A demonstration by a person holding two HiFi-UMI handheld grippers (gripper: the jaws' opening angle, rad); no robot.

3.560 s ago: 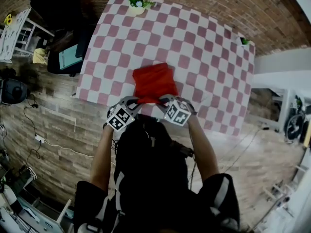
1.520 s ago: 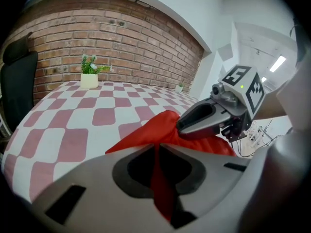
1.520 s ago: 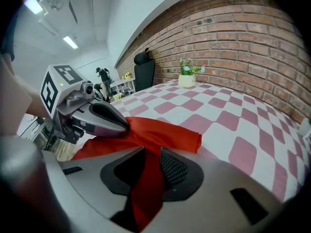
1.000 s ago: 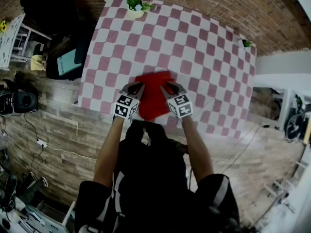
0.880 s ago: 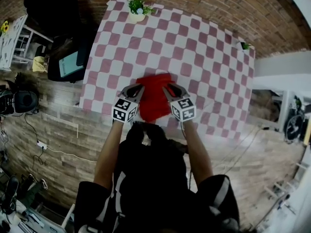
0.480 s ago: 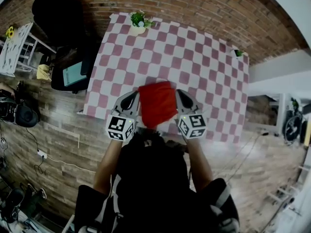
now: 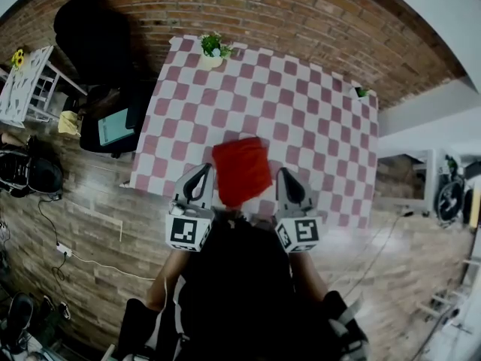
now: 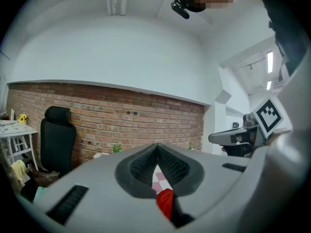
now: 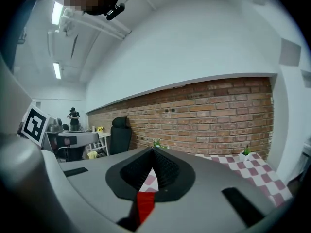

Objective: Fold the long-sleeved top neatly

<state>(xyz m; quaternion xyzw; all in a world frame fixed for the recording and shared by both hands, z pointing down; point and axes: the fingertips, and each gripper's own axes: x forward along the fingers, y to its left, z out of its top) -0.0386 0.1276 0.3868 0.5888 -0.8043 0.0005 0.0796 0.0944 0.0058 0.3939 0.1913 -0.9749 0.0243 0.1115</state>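
Observation:
The red long-sleeved top (image 7: 240, 171) lies folded into a compact rectangle near the front edge of the checked table (image 7: 301, 119). My left gripper (image 7: 205, 168) hangs in the air just left of it and my right gripper (image 7: 283, 171) just right of it, both lifted off the cloth and touching nothing. In the left gripper view the left gripper (image 8: 157, 145) has its jaws together at the tip, with the top (image 8: 166, 201) showing far below. The right gripper (image 9: 152, 149) has just been closing with nothing between its jaws, and only the top (image 9: 145, 201) shows beneath.
A potted plant (image 7: 213, 49) stands at the table's far left corner and a smaller one (image 7: 361, 92) at the far right. A black chair (image 7: 90, 28), a dark stool with a tablet (image 7: 113, 126) and a white shelf (image 7: 22, 81) stand left of the table, against the brick wall.
Both grippers have drawn back from the top towards the person and risen, with their jaws closing. The folded top stays on the table.

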